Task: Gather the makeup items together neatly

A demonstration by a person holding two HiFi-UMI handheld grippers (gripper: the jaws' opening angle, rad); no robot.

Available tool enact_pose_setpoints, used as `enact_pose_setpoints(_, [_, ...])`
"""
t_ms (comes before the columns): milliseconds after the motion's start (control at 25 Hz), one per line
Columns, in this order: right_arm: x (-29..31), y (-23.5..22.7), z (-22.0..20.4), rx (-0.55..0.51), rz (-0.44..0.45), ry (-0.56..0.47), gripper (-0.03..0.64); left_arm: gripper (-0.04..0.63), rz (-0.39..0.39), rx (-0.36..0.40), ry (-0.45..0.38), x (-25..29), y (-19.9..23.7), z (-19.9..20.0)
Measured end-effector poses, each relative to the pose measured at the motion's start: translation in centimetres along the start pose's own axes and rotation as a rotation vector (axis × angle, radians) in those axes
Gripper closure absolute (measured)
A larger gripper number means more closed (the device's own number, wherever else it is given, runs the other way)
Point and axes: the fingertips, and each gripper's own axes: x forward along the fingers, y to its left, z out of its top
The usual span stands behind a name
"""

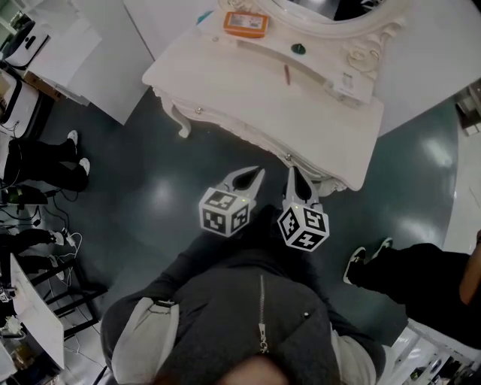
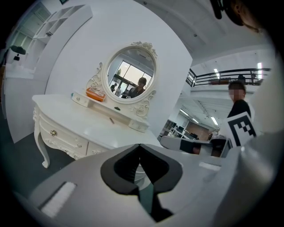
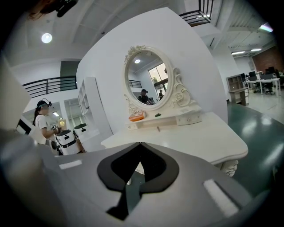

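Left gripper [image 1: 255, 174] and right gripper [image 1: 294, 173], both closed and empty, face the vanity [image 1: 240, 84].

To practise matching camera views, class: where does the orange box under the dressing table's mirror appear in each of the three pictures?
Head view: the orange box sits at the top edge, near the middle.
Left gripper view: the box is left of centre, below the mirror's left side.
Right gripper view: the box is near the centre, below the mirror's left side.
Shared landmark: the white dressing table.
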Motion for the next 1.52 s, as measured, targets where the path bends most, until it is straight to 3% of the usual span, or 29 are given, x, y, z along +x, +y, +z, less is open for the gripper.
enact_pose_setpoints(880, [8.1, 0.3, 1.5, 0.002, 0.056, 0.061, 0.614, 0.586, 0.066, -0.025, 0.002, 3.5, 5.3, 3.2])
enact_pose_setpoints(1520, [17.1, -3.4, 7.2, 0.031, 0.028, 0.078, 0.614, 0.586, 0.075, -0.048, -0.006, 10.8, 9.7, 9.4])
